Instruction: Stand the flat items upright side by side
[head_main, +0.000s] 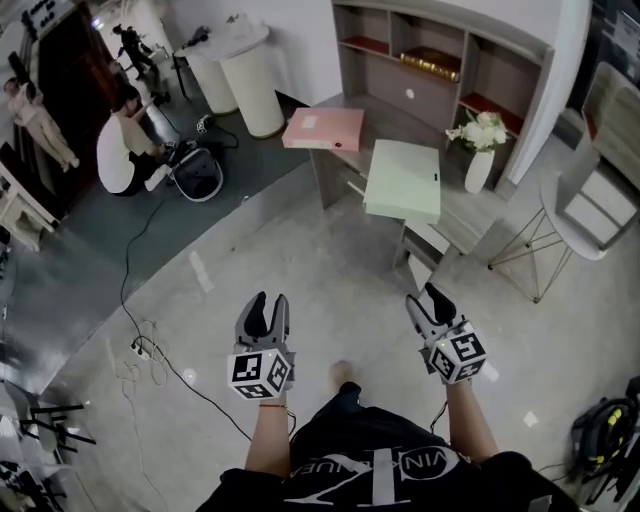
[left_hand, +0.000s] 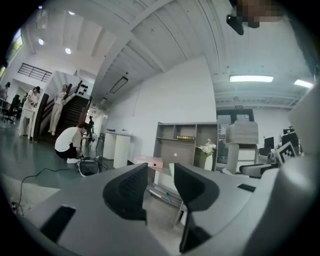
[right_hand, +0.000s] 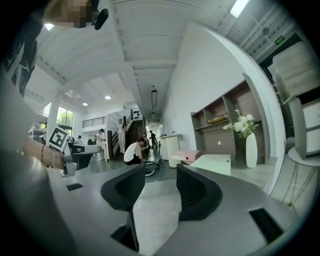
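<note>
white flowers (head_main: 481, 130) fill the vase (head_main: 479, 171); left gripper (head_main: 270, 301) and right gripper (head_main: 422, 296) gape empty.

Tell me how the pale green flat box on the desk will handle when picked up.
The pale green box looks rigid, with crisp edges, so it probably won't flop. Broad and thin, it may topple once stood on edge. Its smooth faces might slip.

The green folder (head_main: 403, 180) hides much of the bench (head_main: 468, 226) under it. At three o'clock the chair (head_main: 585, 215) runs off the edge, and at five o'clock so does a dark bag (head_main: 603, 440). At twelve o'clock, the gold things (head_main: 432, 62) on the shelf (head_main: 440, 75) are too small to tell. In its own view, the left hand-held gripper (left_hand: 160, 167) hides nearly all of the folder.
</note>
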